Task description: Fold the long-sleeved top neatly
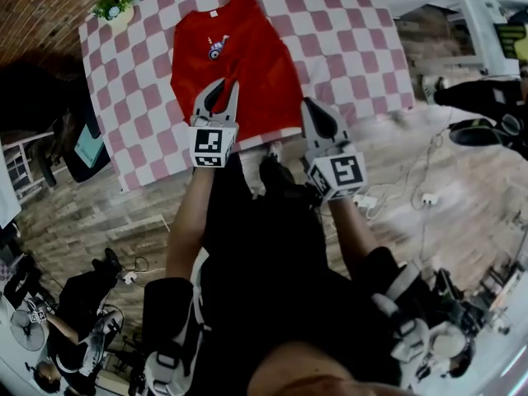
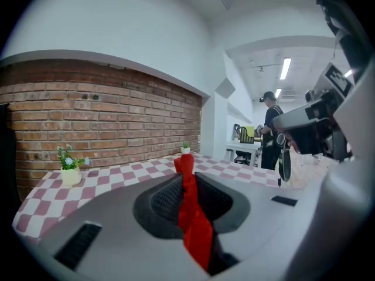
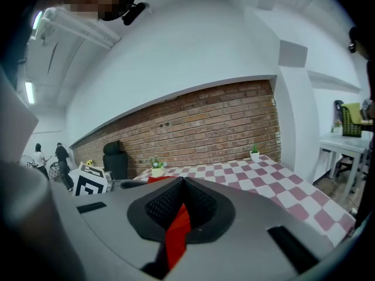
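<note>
- Left gripper view: your left gripper (image 2: 185, 173) has its jaws narrowly set, pinching a bunched strip of the red long-sleeved top (image 2: 198, 233).
- Right gripper view: your right gripper (image 3: 182, 193) is clamped tight on another red fold.
- Head view: both grippers sit at the top's near hem, apart from each other.
- The garment lies spread on the pink-and-white checked table (image 1: 355, 48), collar at the far end.
- A small potted plant (image 1: 113, 8) stands at the table's far left corner.

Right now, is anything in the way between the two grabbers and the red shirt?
No. The left gripper and the right gripper are both shut on the red top at its near edge. A small flower pot sits at the far corner of the table, apart from the top.
</note>
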